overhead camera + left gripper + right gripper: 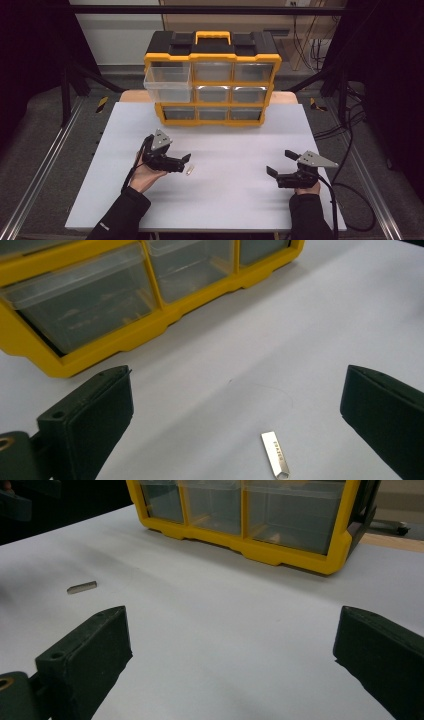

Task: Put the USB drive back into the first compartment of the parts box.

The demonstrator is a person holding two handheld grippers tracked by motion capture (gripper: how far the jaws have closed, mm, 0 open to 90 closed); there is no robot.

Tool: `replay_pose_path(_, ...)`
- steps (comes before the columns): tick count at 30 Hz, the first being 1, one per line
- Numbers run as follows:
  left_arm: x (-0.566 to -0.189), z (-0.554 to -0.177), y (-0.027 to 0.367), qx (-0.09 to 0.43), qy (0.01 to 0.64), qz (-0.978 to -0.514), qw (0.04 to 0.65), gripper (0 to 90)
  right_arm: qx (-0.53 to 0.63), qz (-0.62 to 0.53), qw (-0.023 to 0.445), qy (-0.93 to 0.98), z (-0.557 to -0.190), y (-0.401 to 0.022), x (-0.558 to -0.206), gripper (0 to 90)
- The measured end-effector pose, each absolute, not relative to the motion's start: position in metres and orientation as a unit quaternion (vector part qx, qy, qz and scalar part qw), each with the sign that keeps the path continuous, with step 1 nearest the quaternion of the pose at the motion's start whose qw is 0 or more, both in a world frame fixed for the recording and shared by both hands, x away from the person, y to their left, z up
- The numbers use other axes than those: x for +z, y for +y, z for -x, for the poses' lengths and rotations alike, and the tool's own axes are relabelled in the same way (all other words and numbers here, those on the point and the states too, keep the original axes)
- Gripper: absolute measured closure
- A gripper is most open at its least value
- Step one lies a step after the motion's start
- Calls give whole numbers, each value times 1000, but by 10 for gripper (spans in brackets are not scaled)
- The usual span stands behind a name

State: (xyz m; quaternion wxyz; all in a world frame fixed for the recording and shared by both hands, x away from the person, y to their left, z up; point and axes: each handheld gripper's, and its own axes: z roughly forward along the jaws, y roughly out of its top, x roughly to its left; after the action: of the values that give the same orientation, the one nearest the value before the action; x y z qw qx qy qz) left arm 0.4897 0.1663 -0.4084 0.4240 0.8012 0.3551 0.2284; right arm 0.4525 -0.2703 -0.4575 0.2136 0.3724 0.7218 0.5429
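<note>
Metal is lying bare on the white table [225, 200]: a small flat tag [189, 170] is resting just beside the left gripper [183, 163], untouched by either jaw. In the left gripper view the tag [275, 454] is being framed between the 2 black jaws, nearer the right-hand one, with lettering stamped along it that is too small to be read. Both jaws of that gripper are being held wide apart, with nothing between them but the tag on the table below. The right gripper [278, 164] is being kept well apart from the tag, also gaping wide and holding nothing; from its view the tag [81, 587] is being seen far off to the left.

At the far edge of the table a yellow organiser [212, 80] of 9 clear drawers is standing, and 1 drawer [167, 83], at the upper left, is being left pulled out and looks empty.

By this showing, the work is judged to be barely begun: the drawer is standing ready, but the tag is not yet being gripped, lifted or carried. Closing on the tag, moving it to the open drawer and pushing that drawer shut are all judged to be left.
</note>
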Motion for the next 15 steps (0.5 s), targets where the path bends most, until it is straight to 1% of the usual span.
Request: replay_pose_path(15, -421, -496, 149, 206, 355, -825, 389, 3, 543, -372, 214, 721, -452, -270, -457, 21)
